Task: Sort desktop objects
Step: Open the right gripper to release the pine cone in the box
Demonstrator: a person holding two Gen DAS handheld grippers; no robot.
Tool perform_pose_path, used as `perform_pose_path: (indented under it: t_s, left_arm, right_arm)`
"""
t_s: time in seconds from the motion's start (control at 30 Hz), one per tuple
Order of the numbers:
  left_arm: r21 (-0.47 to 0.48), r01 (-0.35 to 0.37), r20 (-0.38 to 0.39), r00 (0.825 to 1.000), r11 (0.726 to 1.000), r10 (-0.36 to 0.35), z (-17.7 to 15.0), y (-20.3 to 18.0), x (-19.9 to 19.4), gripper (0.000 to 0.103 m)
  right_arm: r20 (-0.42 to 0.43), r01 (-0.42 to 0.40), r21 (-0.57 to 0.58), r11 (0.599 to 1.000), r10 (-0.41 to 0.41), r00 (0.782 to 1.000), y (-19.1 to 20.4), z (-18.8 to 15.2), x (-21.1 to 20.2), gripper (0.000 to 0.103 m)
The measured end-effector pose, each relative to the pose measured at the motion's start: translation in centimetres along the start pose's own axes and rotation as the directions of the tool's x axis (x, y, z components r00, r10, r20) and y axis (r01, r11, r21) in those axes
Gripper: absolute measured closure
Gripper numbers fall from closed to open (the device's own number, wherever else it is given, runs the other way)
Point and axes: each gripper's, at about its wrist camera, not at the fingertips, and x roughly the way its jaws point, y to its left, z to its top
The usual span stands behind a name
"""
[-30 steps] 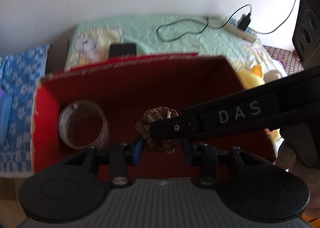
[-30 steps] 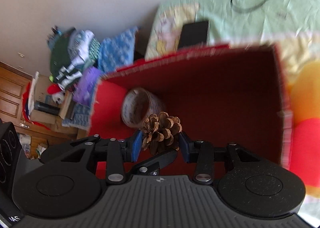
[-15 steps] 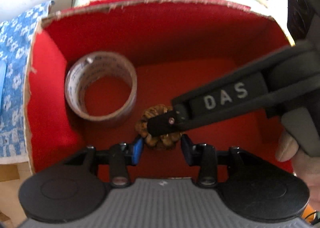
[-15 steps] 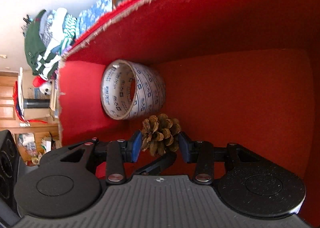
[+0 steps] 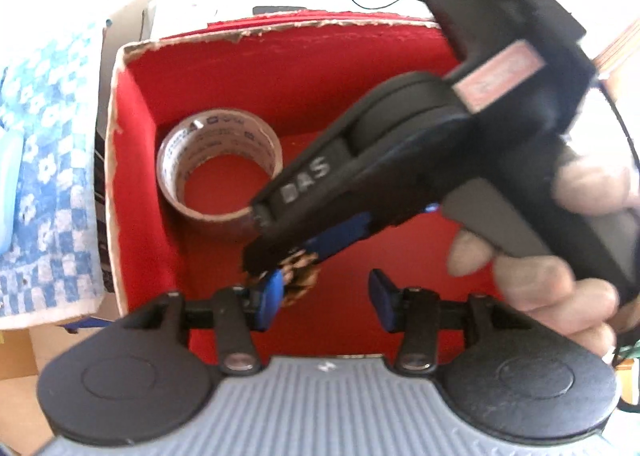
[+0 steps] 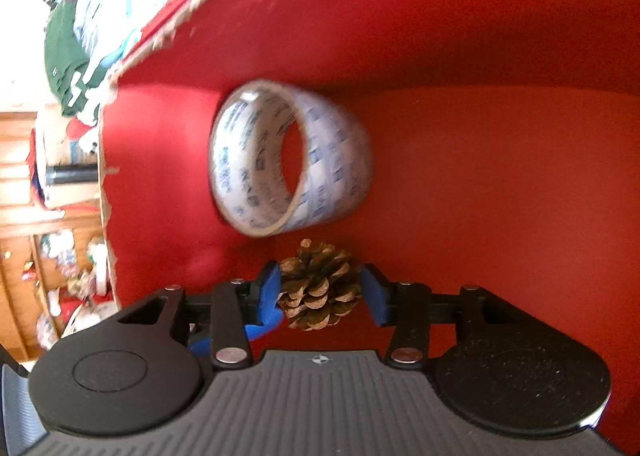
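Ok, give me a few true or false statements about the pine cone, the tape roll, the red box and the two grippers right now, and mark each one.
1. The pine cone sits between the fingers of the right gripper. True.
2. The tape roll lies outside the red box. False: it is inside the box, near a side wall.
3. The left gripper is clamped on the tape roll. False: it is open and holds nothing.
4. The right gripper is inside the red box. True.
5. The pine cone is threaded through the hole of the tape roll. False: it is beside the roll, still between the right gripper's fingers.
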Motion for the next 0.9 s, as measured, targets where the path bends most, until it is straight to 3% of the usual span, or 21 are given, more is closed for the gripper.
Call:
perform_pose_path:
  t_s: [0.17, 0.3, 0.63, 0.9]
  left_arm:
    - [-0.011, 0.009, -0.016, 1.000, 1.000, -0.009, -0.1, 0.1, 0.3, 0.054]
    - [-0.009, -0.015, -0.022, 1.000, 1.000, 0.014, -0.3, -0.3, 1.1, 0.054]
    - [-0.020, -0.095, -0.018, 0.995, 0.995, 0.094, 0.4, -0.6, 1.9, 0.054]
    - [-0.025, -0.148, -0.020, 0.989, 0.989, 0.147, 0.4, -0.6, 2.1, 0.054]
  right_arm:
    - [-0.056, -0.039, -0.099, 0.994, 0.033, 0.998, 1.3, -0.4, 0.7, 0.052]
    - [-0.053, -0.050, -0.076, 0.996, 0.046, 0.998, 0.6, -0.6, 0.4, 0.048]
    - [0.085, -0.013, -0.088, 0.996, 0.021, 0.996, 0.2, -1.3, -1.5, 0.049]
    - [0.247, 0.058, -0.084, 0.995, -0.036, 0.968, -1.4, -2.2, -5.2, 0.049]
